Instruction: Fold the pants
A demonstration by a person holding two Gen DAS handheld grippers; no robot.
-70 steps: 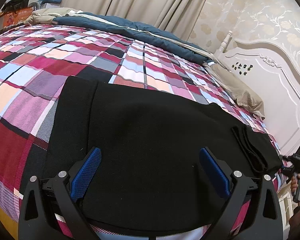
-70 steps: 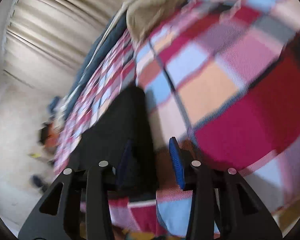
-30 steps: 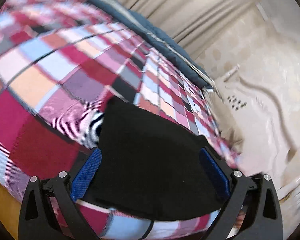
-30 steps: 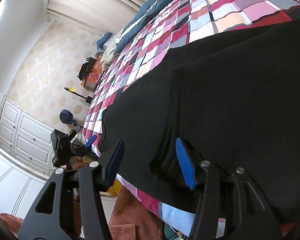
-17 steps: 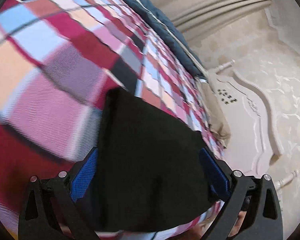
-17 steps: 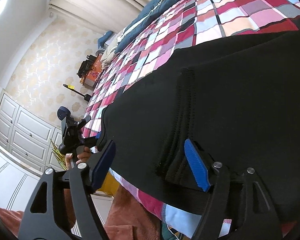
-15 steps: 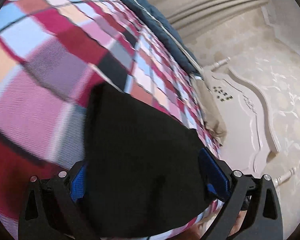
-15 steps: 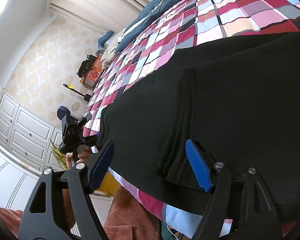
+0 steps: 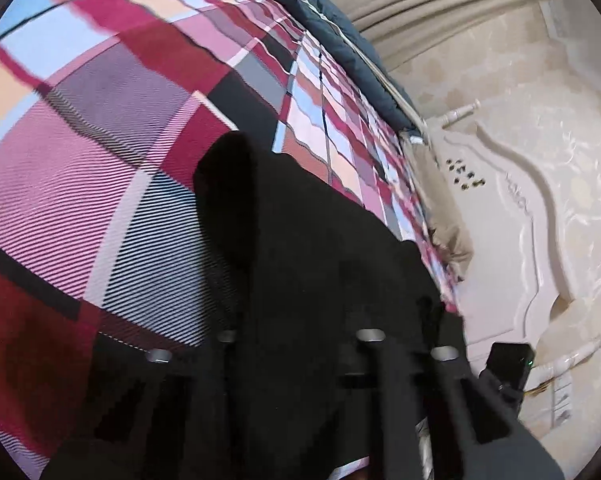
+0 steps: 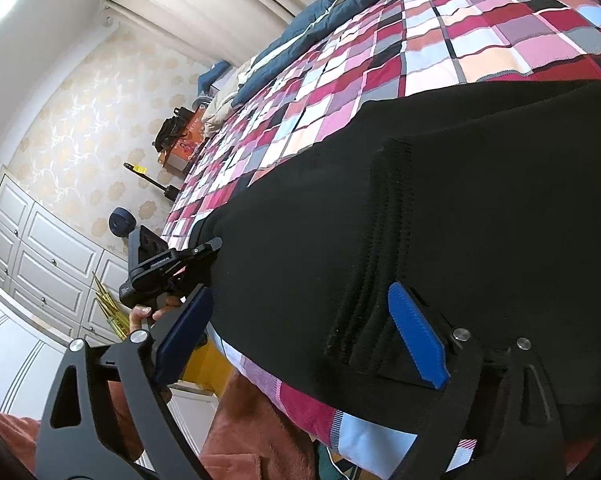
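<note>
Black pants [image 10: 480, 200] lie flat across the near edge of a plaid bed. Their ribbed waistband [image 10: 384, 240] runs towards my right gripper. That right gripper [image 10: 300, 296] is open and still opening, its blue pads [image 10: 416, 340] wide apart over the waistband edge, with fabric under and between them but not pinched. In the left wrist view the pants [image 9: 320, 240] rise in a pinched ridge. My left gripper [image 9: 296, 280] is closing, its fingers drawn together on the hem, the pads hidden in black cloth. The right wrist view shows the left gripper [image 10: 214, 246] at the pants' far left end.
The plaid bedspread [image 9: 100, 160] reaches far behind the pants to a blue duvet [image 10: 320, 12] and curtains. A white headboard [image 9: 520, 220] stands to the right. White cabinets [image 10: 40, 260] and clutter line the wall left of the bed. Reddish cloth [image 10: 252, 440] hangs below the bed edge.
The left jaws went from wide open to closed on the pants' edge, and the fabric now stands up in a ridge. The right jaws spread wider over the waistband.
</note>
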